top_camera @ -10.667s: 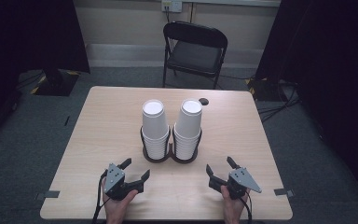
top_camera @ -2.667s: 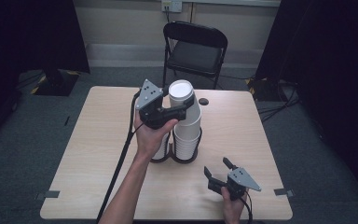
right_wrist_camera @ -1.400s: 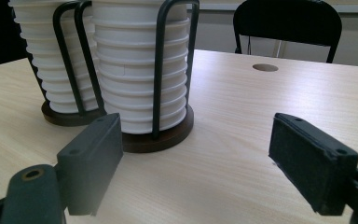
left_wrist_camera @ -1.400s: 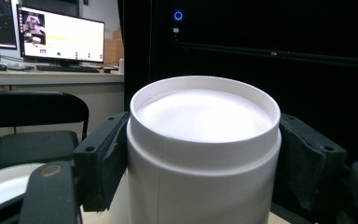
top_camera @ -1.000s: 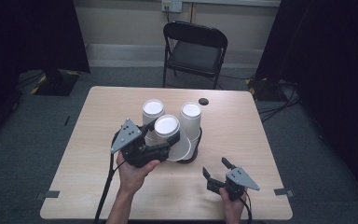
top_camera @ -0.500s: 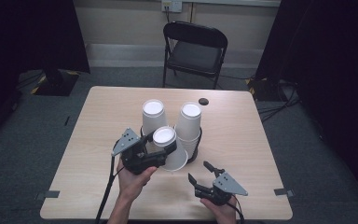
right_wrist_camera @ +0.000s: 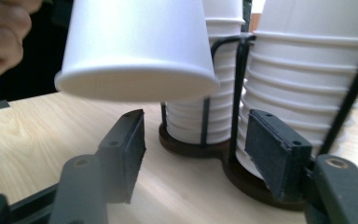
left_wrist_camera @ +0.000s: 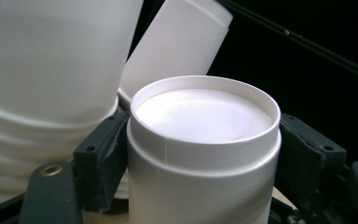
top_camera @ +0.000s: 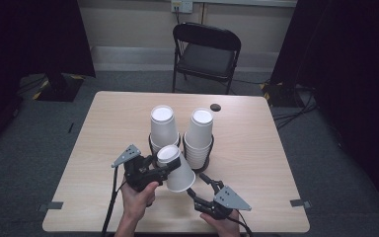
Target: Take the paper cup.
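One cup (top_camera: 176, 170) is off the stacks and held just in front of the cup holder (top_camera: 203, 160).
The left gripper (top_camera: 154, 170) is clenched on its closed end, upside down and tilted above the table (top_camera: 276, 158); the right gripper (top_camera: 205, 190) sits spread and empty beneath its rim. Setting it down seems left, as do two full stacks (top_camera: 199, 136).

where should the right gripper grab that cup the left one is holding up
Probably across the wide rim end of the cup, coming from below: it is held upside down off the table, the left gripper clamps its narrow base end, and the open right gripper sits just beneath.
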Demonstrator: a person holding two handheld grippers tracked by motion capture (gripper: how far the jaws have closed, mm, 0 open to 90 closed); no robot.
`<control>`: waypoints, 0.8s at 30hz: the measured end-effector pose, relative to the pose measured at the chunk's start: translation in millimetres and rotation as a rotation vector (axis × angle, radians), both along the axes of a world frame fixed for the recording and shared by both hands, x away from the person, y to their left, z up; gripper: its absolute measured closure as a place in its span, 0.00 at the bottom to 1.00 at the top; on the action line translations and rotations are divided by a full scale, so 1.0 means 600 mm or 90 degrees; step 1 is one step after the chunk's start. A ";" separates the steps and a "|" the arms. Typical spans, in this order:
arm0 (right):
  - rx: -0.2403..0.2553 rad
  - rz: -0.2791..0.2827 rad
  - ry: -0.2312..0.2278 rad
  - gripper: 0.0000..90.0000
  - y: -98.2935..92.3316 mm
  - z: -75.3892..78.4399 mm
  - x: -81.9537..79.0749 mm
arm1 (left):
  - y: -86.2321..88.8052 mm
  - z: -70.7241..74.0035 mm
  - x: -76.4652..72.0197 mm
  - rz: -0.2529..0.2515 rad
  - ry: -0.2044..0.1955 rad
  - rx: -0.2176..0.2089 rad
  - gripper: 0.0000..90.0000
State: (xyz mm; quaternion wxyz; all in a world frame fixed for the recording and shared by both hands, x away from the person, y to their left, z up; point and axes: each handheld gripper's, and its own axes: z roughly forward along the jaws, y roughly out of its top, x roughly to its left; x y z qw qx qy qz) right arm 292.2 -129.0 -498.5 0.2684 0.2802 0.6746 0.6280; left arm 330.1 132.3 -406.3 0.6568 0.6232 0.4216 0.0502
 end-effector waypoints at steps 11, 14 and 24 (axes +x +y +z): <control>0.002 0.001 -0.059 0.57 0.010 0.010 0.009 | 0.003 -0.006 -0.018 -0.014 0.020 -0.040 0.26; -0.005 0.017 -0.081 0.61 0.016 0.020 0.018 | 0.004 -0.003 -0.020 -0.015 0.019 -0.047 0.26; -0.013 0.048 -0.107 0.78 0.042 0.032 0.030 | -0.003 0.000 -0.029 -0.034 0.016 -0.045 0.26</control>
